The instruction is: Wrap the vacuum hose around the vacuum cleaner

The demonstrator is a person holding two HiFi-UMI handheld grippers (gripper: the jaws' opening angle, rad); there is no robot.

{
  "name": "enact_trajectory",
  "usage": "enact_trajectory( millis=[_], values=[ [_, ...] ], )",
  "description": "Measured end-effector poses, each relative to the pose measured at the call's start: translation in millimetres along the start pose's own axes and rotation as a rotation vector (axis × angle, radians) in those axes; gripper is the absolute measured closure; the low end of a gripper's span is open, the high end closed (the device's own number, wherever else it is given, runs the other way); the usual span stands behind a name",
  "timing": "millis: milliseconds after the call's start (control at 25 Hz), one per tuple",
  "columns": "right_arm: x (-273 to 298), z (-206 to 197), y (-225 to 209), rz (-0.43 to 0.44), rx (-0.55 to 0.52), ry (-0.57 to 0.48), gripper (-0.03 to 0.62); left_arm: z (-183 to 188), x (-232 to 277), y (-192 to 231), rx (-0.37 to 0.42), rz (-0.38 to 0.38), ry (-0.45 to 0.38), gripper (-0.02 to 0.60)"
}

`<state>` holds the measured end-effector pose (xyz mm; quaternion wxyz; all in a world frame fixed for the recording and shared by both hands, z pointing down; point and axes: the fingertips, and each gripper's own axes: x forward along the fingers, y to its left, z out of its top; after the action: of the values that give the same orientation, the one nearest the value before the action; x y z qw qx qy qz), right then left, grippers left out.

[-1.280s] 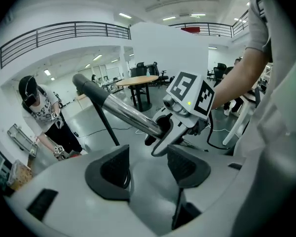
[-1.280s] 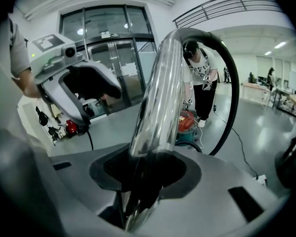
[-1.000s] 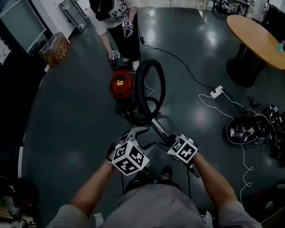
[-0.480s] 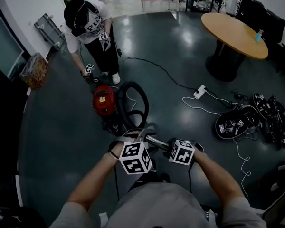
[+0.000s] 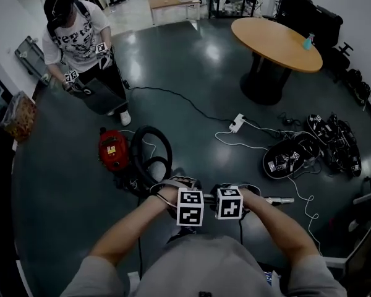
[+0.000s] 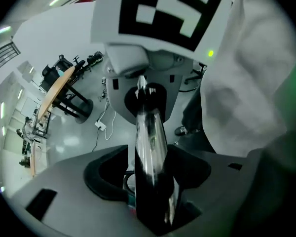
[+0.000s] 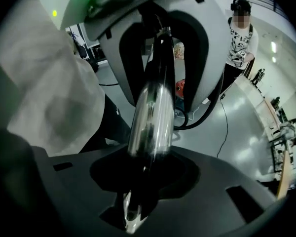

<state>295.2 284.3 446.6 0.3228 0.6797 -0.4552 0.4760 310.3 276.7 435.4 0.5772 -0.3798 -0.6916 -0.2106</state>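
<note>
The red vacuum cleaner [image 5: 113, 152] stands on the dark floor, with its black hose [image 5: 149, 150] looping up beside it on the right. The chrome wand [image 5: 277, 199] lies roughly level in front of me, its free end pointing right. Both grippers hold it side by side, marker cubes nearly touching. My left gripper [image 6: 150, 181] is shut on the wand [image 6: 149, 137], which runs up to the right gripper's body. In the right gripper view, my right gripper [image 7: 145, 177] is likewise shut on the wand [image 7: 150, 117]. The vacuum [image 7: 179, 88] shows faintly beyond.
Another person [image 5: 80, 36] stands at the far left, carrying a dark panel. A black cord [image 5: 173, 101] and a white power strip [image 5: 237, 123] lie on the floor. Further off are a round wooden table [image 5: 275, 36], a pile of black gear [image 5: 309, 150] and a patterned box [image 5: 18, 116].
My two grippers have drawn close together on the wand, which swung from slanting to level, pointing right. The other person left the vacuum and walked off to the left.
</note>
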Motion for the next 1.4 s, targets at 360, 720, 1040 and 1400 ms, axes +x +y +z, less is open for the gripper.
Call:
enact_trajectory(
  millis=[360, 720, 1040, 1400],
  values=[
    [-0.6, -12.7, -22.3, 0.042, 0.024, 0.086, 0.456, -4.2, 25.3, 17.0, 0.005, -0.041, -0.101, 0.433],
    [-1.1, -6.8, -62.3, -0.057, 0.054, 0.060, 0.454, -25.5, 25.0, 38.1, -0.137, -0.014, -0.162, 0.433],
    [-6.2, -5.5, -114.9, -0.114, -0.092, -0.014, 0.402, -38.5, 36.9, 76.3, -0.340, 0.039, -0.167, 0.433],
    [-80.2, -15.5, -182.1, -0.108, -0.030, -0.393, 0.402, -29.8, 66.8, 138.6, -0.595, 0.117, -0.097, 0.433]
  ],
)
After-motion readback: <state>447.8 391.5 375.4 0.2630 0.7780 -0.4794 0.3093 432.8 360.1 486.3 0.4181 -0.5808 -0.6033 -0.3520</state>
